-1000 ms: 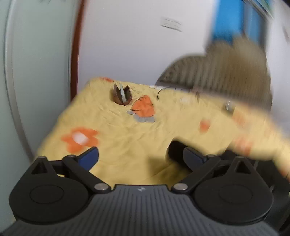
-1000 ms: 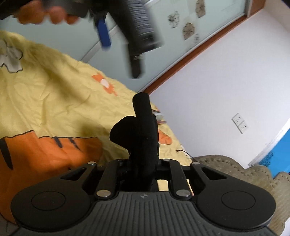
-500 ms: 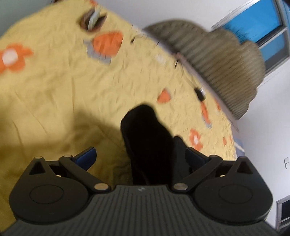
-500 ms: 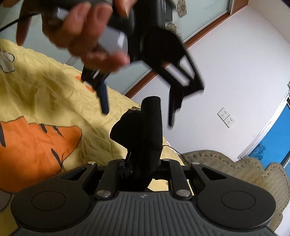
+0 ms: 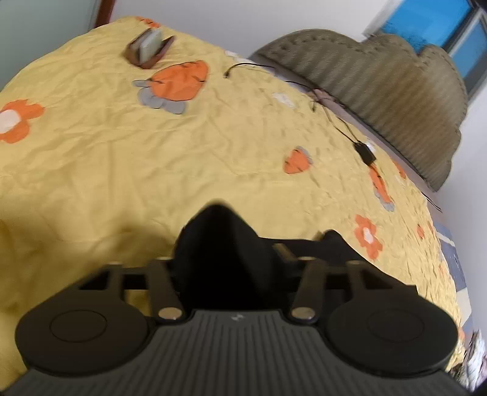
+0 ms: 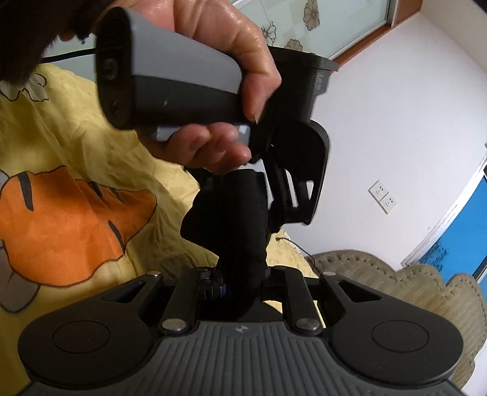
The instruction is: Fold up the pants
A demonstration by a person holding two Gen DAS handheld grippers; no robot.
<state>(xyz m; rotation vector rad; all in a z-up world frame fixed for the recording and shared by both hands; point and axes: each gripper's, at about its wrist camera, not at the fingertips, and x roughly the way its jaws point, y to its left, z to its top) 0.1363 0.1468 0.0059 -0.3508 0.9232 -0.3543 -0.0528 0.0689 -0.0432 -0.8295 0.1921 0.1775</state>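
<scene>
The black pants are pinched by the right gripper; the left gripper, whose jaws have just been closing, seemingly clamps the same cloth, which should be drawn taut above the bed.

A bed spread with a crumpled yellow sheet printed with orange flowers fills the near ground, and a ribbed olive headboard with a scalloped top stands at its far right against a white wall. That wall carries a double socket, with a blue-lit window to the right. Frosted glass doors with flower decals close the far left.
</scene>
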